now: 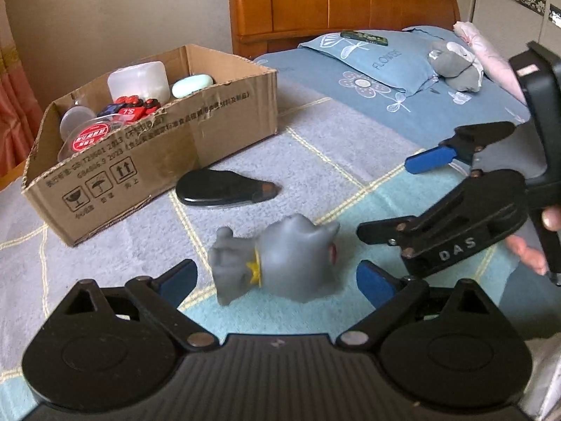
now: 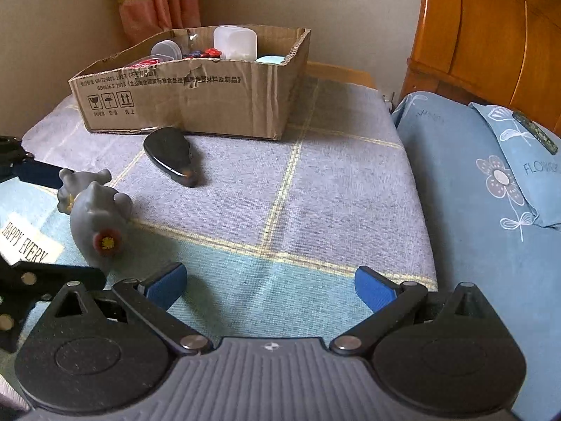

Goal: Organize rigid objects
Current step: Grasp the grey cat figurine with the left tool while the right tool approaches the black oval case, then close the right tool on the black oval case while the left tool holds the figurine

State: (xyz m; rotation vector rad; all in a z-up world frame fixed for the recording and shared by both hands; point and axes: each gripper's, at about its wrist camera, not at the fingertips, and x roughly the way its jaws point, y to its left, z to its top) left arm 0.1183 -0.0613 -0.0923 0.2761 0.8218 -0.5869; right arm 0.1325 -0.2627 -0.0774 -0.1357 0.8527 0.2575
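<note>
A grey toy figure (image 1: 280, 256) with a yellow collar lies on its side on the checked bedspread. My left gripper (image 1: 277, 280) is open around it, a blue pad on each side with a small gap to the toy. Beyond it lies a glossy black oval object (image 1: 221, 187), and behind that stands an open cardboard box (image 1: 196, 133). The right gripper (image 1: 385, 196) hovers open to the toy's right, held by a hand. In the right wrist view the right gripper (image 2: 270, 284) is open over bare bedspread, with the toy (image 2: 94, 217) to its left and the black object (image 2: 173, 159) ahead.
The box (image 2: 196, 101) holds a clear plastic container (image 1: 138, 80), a mint green case (image 1: 192, 85), red toy cars (image 1: 135, 107) and a red-lidded tub. A blue flowered pillow (image 1: 378, 59) with a grey plush (image 1: 452, 63) lies right, before a wooden headboard (image 1: 333, 0).
</note>
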